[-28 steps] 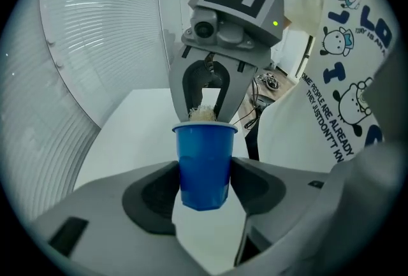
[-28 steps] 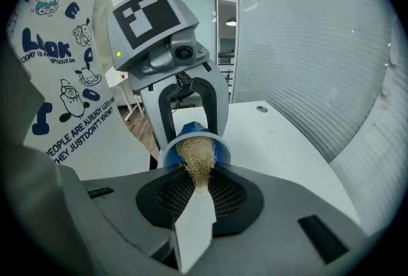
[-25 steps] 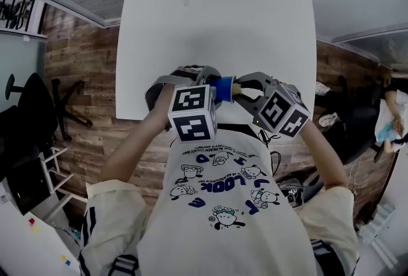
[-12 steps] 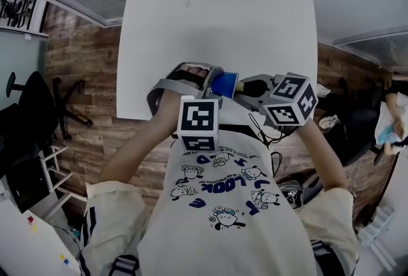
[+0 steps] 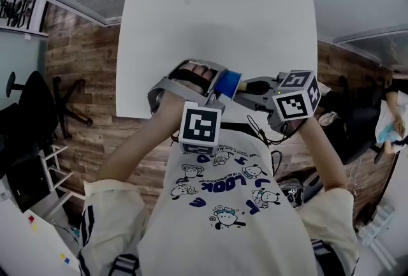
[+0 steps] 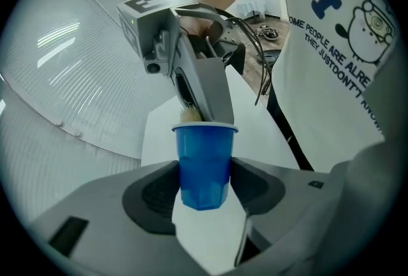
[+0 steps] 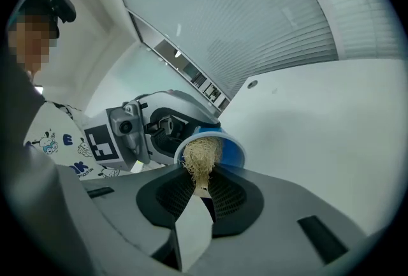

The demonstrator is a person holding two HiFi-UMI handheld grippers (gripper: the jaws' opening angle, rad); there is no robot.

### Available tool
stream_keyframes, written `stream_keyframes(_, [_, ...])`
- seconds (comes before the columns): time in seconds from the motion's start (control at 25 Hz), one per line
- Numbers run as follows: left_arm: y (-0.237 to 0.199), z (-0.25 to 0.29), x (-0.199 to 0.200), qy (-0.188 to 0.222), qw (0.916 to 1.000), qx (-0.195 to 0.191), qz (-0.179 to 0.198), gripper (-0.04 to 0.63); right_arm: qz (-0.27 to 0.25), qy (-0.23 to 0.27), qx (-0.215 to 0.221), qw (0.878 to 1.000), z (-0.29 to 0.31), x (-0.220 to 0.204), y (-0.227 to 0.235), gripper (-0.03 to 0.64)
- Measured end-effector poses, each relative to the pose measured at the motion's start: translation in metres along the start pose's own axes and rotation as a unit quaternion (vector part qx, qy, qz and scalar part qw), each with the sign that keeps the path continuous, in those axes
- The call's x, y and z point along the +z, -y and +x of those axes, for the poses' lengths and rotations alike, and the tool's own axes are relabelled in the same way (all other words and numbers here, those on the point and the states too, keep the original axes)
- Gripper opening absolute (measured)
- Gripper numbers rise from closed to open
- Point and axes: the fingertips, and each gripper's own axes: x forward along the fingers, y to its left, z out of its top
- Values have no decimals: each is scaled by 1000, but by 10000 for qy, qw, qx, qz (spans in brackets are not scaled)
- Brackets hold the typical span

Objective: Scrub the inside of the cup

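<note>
Two grippers meet above the near edge of the table [image 5: 217,20] in the head view, the blue cup [image 5: 227,84] airborne between them, so a slip would drop it. Left gripper view: the left gripper [image 6: 204,187] clamps the cup's lower body, which hard scrubbing might crush or twist. Right gripper view: the right gripper [image 7: 201,195] pinches the tail of a fibrous scrubber [image 7: 199,157] at the cup's mouth; it could pull free.

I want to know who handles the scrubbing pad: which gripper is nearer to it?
Right. The right gripper clamps the fibrous scrubbing pad between its jaws, at the mouth of the blue cup; the left gripper grips the cup's outer wall, apart from the pad.
</note>
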Motion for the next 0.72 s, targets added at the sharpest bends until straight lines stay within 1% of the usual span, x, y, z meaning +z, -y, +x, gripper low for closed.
stream_keyframes(0.16, [-5,-1,2,57,9993,231,276,281,234,148,183,9994,-3,3,-1,61])
stream_keyframes(0.28, [-8,-3,5,167,9981,439,388,281,580,347,397,9969,-5,9,-2,61])
stream_keyframes(0.4, [-16,-4,5,122,9954,755,584,281,872,506,556,9934,-7,13,-2,60])
stream_keyframes(0.56, [-23,-5,3,47,9916,1051,757,281,1030,559,665,9909,-6,14,-2,60])
stream_keyframes(0.64, [-25,-3,1,22,9904,1148,772,281,1239,612,798,9872,-6,15,1,60])
stream_keyframes(0.72, [-28,-1,0,-15,9887,1257,812,281,1557,687,986,9805,-6,16,5,60])
